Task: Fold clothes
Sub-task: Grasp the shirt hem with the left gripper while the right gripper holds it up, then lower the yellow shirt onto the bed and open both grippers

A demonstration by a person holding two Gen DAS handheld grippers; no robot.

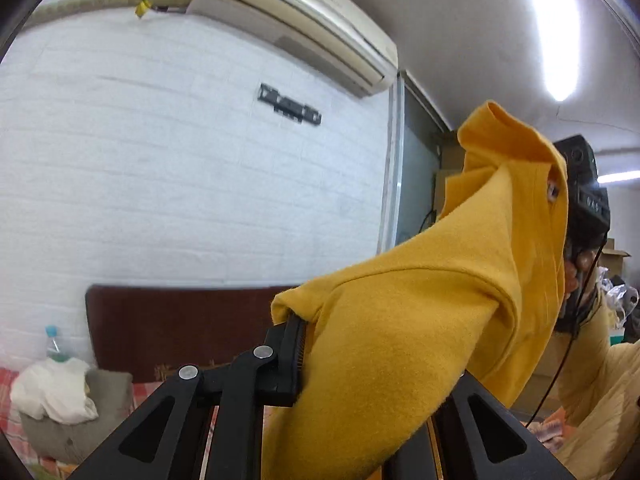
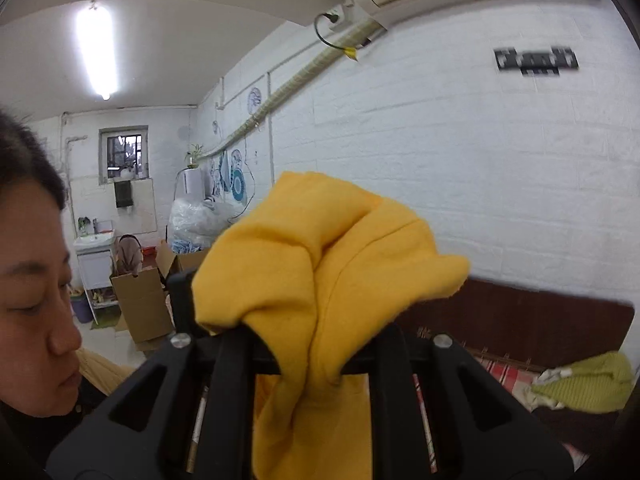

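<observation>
- The yellow garment [image 1: 420, 320] was the largest thing in both views, held up in the air between the two grippers and stretched from one to the other, well above the bed.
- In the left wrist view the cloth ran from the left gripper [image 1: 320, 360] up and to the right, where its far end rose to a folded peak in front of the right gripper [image 1: 584, 200], a black unit partly hidden behind the fabric.
- The left gripper's jaws were clamped on an edge of the garment: one ribbed black finger [image 1: 294, 352] pressed against the cloth, while the other finger was covered by the drape.
- In the right wrist view the yellow garment [image 2: 320, 272] was bunched over the right gripper [image 2: 308, 344], whose jaws were closed on a gathered fold; cloth spilled above the fingers in a crumpled mound and hung down between the frame arms below.
- The fabric looked soft and fleecy, plain mustard yellow, with a stitched seam curving across it and deep creases where it was pinched.
- Behind stood a white brick wall [image 1: 180, 180] with an air conditioner [image 1: 300, 20] mounted high.
- A dark brown headboard [image 1: 180, 328] sat below the wall.
- A green knit garment [image 2: 588, 384] lay on the checked bedding [image 2: 508, 372].
- A white cloth heap [image 1: 52, 392] lay beside a plastic bottle [image 1: 54, 344].
</observation>
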